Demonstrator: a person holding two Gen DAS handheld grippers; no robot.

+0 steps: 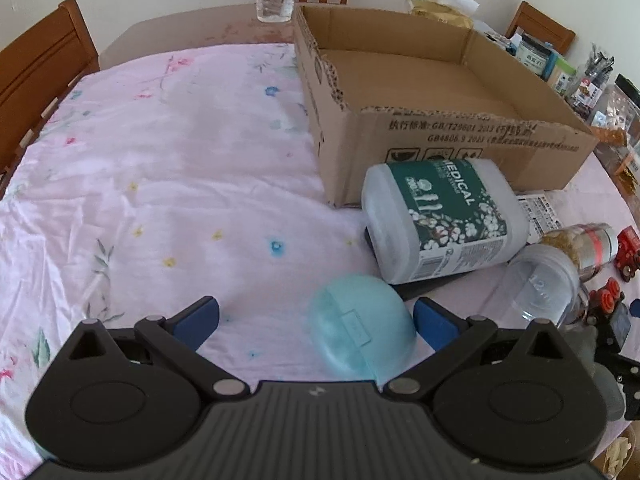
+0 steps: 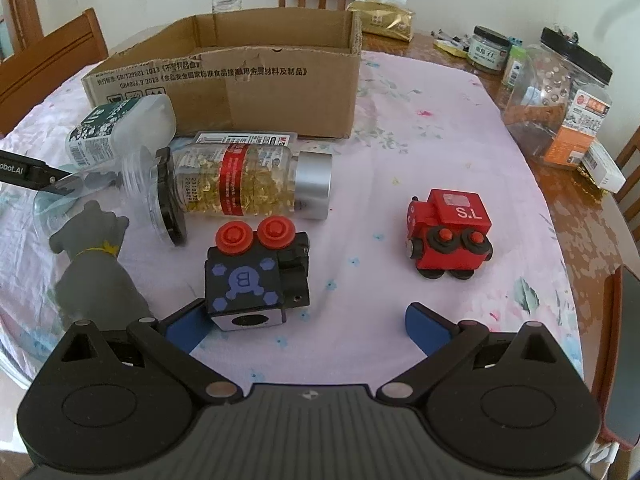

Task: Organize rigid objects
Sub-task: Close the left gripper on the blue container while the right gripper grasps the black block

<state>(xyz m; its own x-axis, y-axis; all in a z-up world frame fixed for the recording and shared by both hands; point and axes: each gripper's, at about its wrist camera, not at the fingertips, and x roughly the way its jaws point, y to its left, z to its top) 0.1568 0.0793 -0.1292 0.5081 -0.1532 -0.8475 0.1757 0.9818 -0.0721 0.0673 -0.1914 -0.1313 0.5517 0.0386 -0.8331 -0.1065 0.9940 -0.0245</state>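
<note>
The left tool [image 1: 316,322] is spread wide, with a pale blue dome-shaped case [image 1: 360,330] lying between its pads, nearer the right one. The right tool [image 2: 302,326] is likewise spread, its left pad beside a black toy block [image 2: 256,280]. A red toy train [image 2: 448,236] stands apart. A capsule bottle [image 2: 256,182] lies before the cardboard box [image 2: 256,92] on the cloth-covered surface [image 2: 420,152].

table [image 2: 448,40] | pink floral cloth [image 2: 400,152] | cardboard box [image 2: 248,92], capsule bottle [image 2: 248,182], red train [image 2: 448,232]
</note>
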